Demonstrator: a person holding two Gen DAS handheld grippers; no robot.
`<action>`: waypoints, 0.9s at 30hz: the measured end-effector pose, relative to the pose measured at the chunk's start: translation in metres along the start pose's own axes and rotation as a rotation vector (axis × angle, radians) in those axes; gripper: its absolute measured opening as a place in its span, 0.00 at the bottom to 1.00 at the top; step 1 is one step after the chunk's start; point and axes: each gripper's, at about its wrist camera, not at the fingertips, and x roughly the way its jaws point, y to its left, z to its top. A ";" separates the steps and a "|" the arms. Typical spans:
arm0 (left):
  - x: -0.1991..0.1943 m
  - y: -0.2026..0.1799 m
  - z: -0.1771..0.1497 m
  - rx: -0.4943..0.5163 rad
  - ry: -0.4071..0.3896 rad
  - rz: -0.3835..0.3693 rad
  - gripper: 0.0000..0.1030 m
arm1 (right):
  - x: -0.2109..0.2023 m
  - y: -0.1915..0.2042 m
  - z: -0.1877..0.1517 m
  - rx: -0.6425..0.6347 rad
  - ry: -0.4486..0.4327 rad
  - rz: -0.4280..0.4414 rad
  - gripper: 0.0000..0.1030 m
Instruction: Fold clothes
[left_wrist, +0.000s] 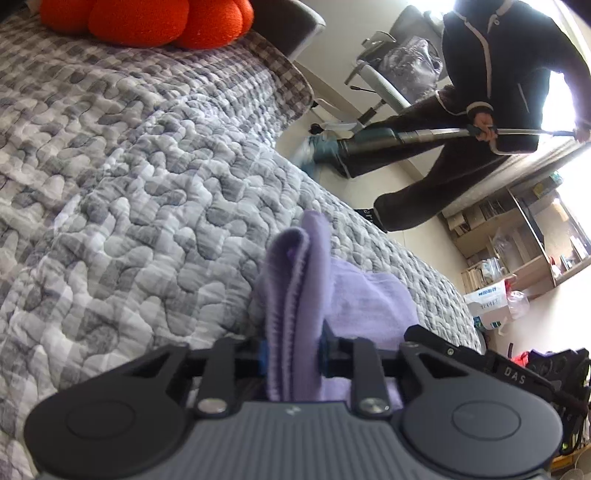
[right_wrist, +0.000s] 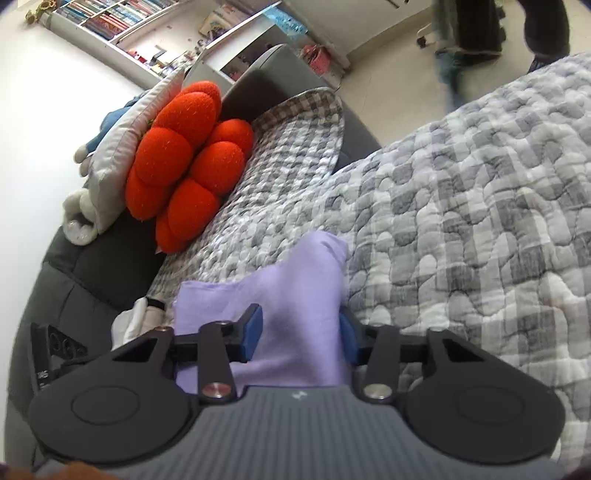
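Note:
A lilac garment (left_wrist: 369, 299) lies on the grey checked quilt (left_wrist: 129, 192) of a bed. In the left wrist view a folded edge of it stands up between the blue pads, and my left gripper (left_wrist: 291, 358) is shut on that bunched fold. In the right wrist view another part of the lilac garment (right_wrist: 303, 273) rises from the quilt (right_wrist: 461, 221) and fills the gap between the pads, with my right gripper (right_wrist: 299, 336) shut on it. The rest of the garment under both grippers is hidden.
An orange lobed cushion (right_wrist: 188, 162) and white pillows (right_wrist: 110, 155) rest at the dark grey head end (right_wrist: 74, 273). A person in dark clothes (left_wrist: 498, 92) vacuums the floor beyond the bed's edge. Shelves (left_wrist: 517, 240) and bags (left_wrist: 487, 302) stand by the wall.

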 end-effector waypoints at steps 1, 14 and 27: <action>-0.001 0.000 0.000 -0.002 -0.006 0.001 0.17 | 0.000 0.002 -0.001 -0.012 -0.013 -0.010 0.27; -0.001 0.005 0.003 0.023 -0.003 -0.011 0.25 | 0.004 0.010 -0.007 -0.105 -0.093 -0.073 0.23; -0.003 -0.001 -0.004 0.055 -0.011 -0.005 0.18 | 0.006 -0.002 -0.008 -0.029 -0.001 0.031 0.38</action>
